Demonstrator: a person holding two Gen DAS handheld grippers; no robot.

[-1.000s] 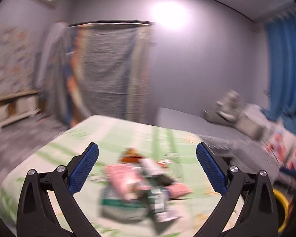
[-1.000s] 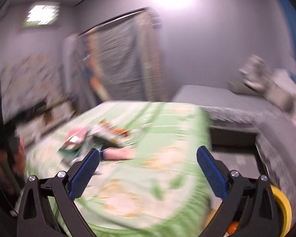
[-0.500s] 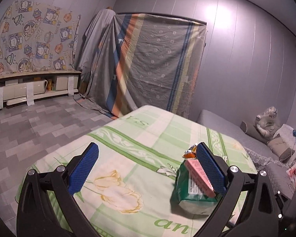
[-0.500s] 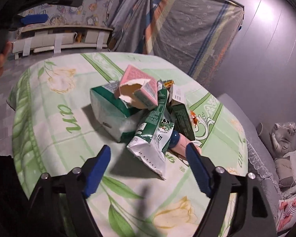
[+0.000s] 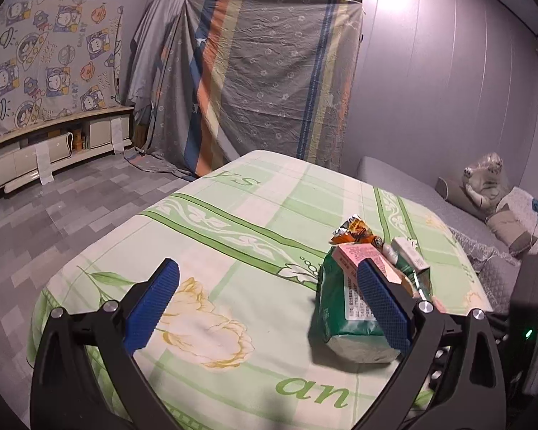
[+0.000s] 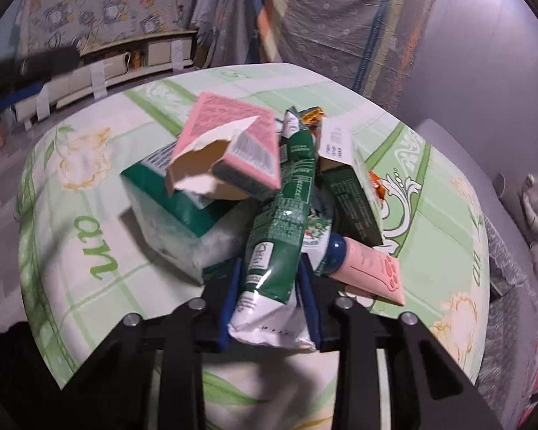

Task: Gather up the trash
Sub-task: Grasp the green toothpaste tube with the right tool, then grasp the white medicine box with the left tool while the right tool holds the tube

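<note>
A heap of trash lies on the table with the green floral cloth [image 6: 89,251]. In the right wrist view my right gripper [image 6: 269,276] is shut on a green and white snack bag [image 6: 279,243]. Beside the bag lie a torn pink box [image 6: 229,147], a green tissue pack [image 6: 175,211], a green carton [image 6: 351,186] and a pink tube with a blue cap [image 6: 369,268]. In the left wrist view my left gripper [image 5: 269,304] is open and empty over the cloth, left of the tissue pack [image 5: 344,311] and pink box [image 5: 358,258].
An orange wrapper [image 5: 355,233] lies at the back of the heap. A striped sheet [image 5: 269,79] hangs behind the table. A low shelf [image 5: 53,143] runs along the left wall. A grey couch with a plush toy [image 5: 484,186] stands to the right.
My right gripper has moved in on the heap and shut on the green and white snack bag. My left gripper has stayed open and shifted only slightly.
</note>
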